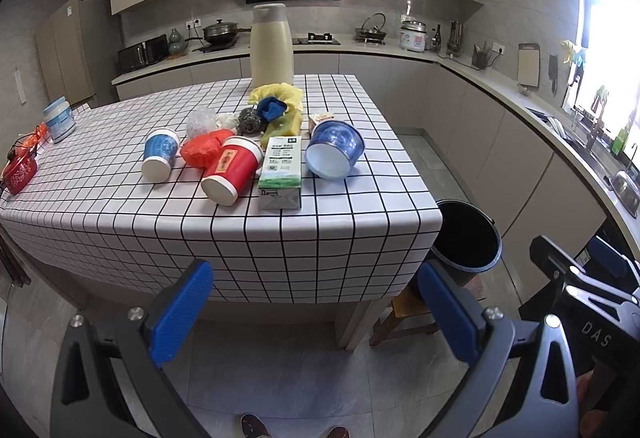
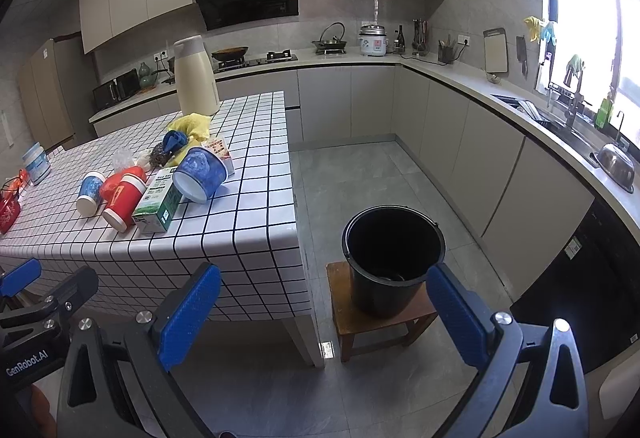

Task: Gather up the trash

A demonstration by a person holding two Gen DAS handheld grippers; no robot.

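- Two pairs of blue-padded tongs, left tongs (image 1: 316, 312) and right tongs (image 2: 324, 316), sit at the lower edge of their own views, each with its fingers spread wide apart and nothing between them.
- Trash lies clustered in the middle of the desk with the white, black-gridded cloth (image 1: 352, 198), above the left tongs in the left wrist view.
- Lying on their sides there: a small blue-and-white paper cup (image 1: 160, 154), a red paper cup (image 1: 231, 170), a green-and-white milk carton (image 1: 280, 174) and a large blue paper bowl (image 1: 334, 149), their white bases turned toward the camera.
- A crumpled red plastic bag (image 1: 200, 150) sits between the two cups, touching the red one.
- Behind them lie a clear plastic wad (image 1: 201, 121), a grey steel scourer (image 1: 249, 122), a blue cloth (image 1: 272, 107) and a yellow plastic bag (image 1: 280, 94).
- A tall cream thermos jug (image 1: 272, 44) stands upright at the desk's far edge.
- A round black plastic bucket (image 2: 394, 258) stands open on a low wooden stool (image 2: 380, 322), just beside the desk's corner, centre-right in the right wrist view and between the right tongs' fingers in the frame.
- A white-and-blue tub (image 1: 59, 118) and a red pouch (image 1: 20, 172) sit at the desk's left end, well apart from the trash.
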